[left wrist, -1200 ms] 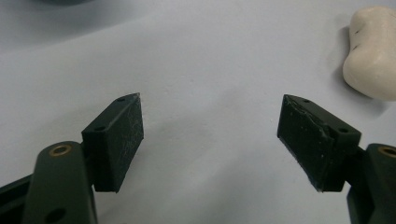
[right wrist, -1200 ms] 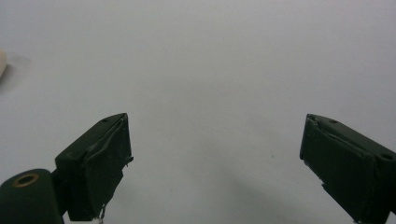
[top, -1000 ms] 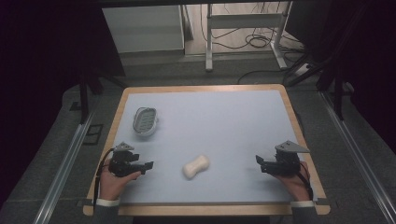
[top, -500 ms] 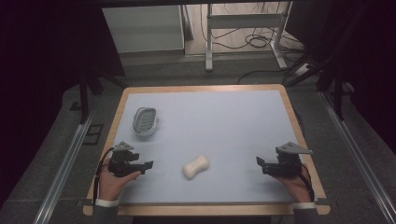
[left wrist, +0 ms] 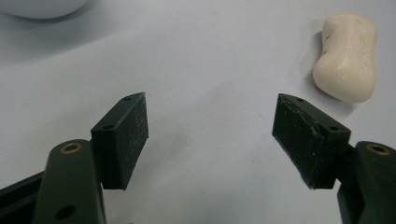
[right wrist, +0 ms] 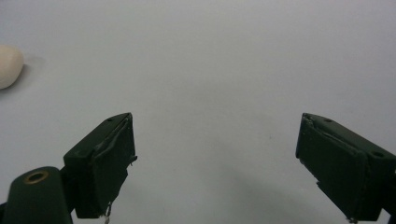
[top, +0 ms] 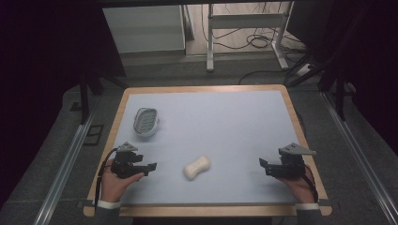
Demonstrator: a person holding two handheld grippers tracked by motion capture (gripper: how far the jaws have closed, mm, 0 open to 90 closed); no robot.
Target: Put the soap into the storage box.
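Two grippers noted low in the high view: left gripper (top: 149, 168) at lower left, right gripper (top: 263, 165) at lower right, each pointing toward frame centre. Left jaws apart with bare table between, just narrowed slightly, nothing gripped; same seen in left gripper view (left wrist: 210, 135). Right jaws wide apart over bare surface in right gripper view (right wrist: 215, 156), nothing between. Cream soap bar (top: 196, 167) lying on pale blue table (top: 225, 122), lower centre, nearer the left gripper, apart from both. In left gripper view, soap bar (left wrist: 346, 55) at upper right, beyond the jaws, whole. In right gripper view, soap bar (right wrist: 9, 65) cut off at left edge. Soap dish (top: 145, 121) at left; in left gripper view only a rim sliver (left wrist: 42, 7) at upper left. Surroundings beyond table dark, hard to make out.
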